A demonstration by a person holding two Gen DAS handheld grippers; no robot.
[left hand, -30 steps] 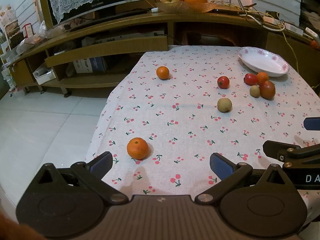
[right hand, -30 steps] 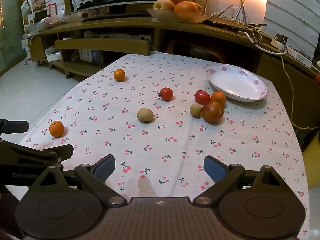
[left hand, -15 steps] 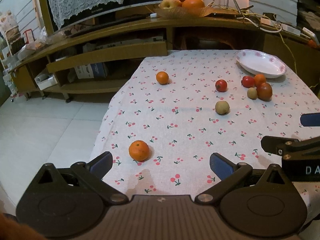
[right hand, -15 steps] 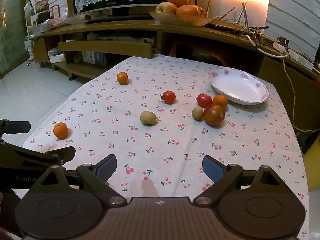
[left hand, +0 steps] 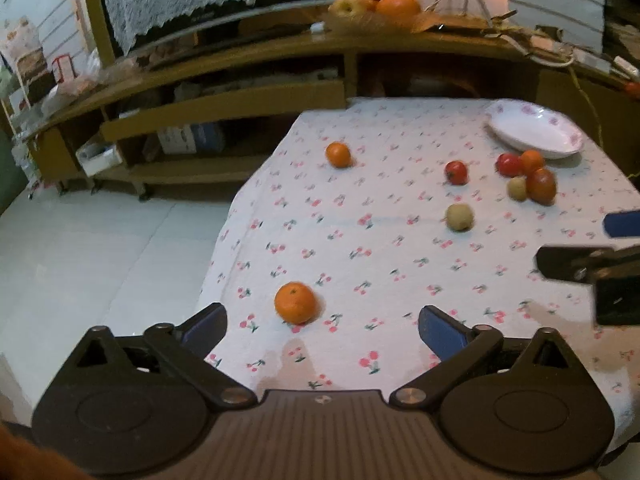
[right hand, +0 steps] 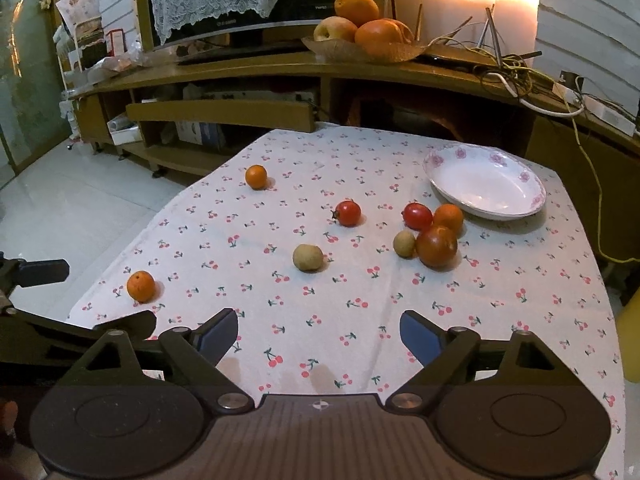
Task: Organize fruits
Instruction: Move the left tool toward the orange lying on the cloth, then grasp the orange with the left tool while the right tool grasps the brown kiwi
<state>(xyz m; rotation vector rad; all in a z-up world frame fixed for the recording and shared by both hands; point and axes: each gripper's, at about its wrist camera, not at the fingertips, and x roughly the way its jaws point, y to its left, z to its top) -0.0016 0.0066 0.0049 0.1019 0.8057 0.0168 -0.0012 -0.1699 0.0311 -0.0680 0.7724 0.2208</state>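
Note:
Several fruits lie loose on a cherry-print tablecloth [right hand: 360,320]. A near orange [left hand: 295,303] [right hand: 141,286] sits by the left edge, just ahead of my open, empty left gripper [left hand: 322,326]. A far orange [right hand: 256,176], a red tomato [right hand: 348,213] and a tan fruit [right hand: 307,257] lie mid-table. A cluster of a tomato [right hand: 417,216], an orange [right hand: 448,218], a dark red fruit [right hand: 436,245] and a small tan fruit [right hand: 404,243] lies beside an empty white plate [right hand: 486,183] [left hand: 534,134]. My right gripper [right hand: 319,336] is open and empty over the front of the table.
A wooden TV stand [right hand: 240,76] runs behind the table, carrying a basket of fruit [right hand: 360,46] and tangled cables [right hand: 520,76]. The table's left edge drops to white floor tiles [left hand: 100,240]. The right gripper's fingers show in the left wrist view [left hand: 624,223].
Both grippers have drawn back and risen a little, so the table looks farther away. The left view has swung slightly left. The fruits have not moved and both grippers stay open.

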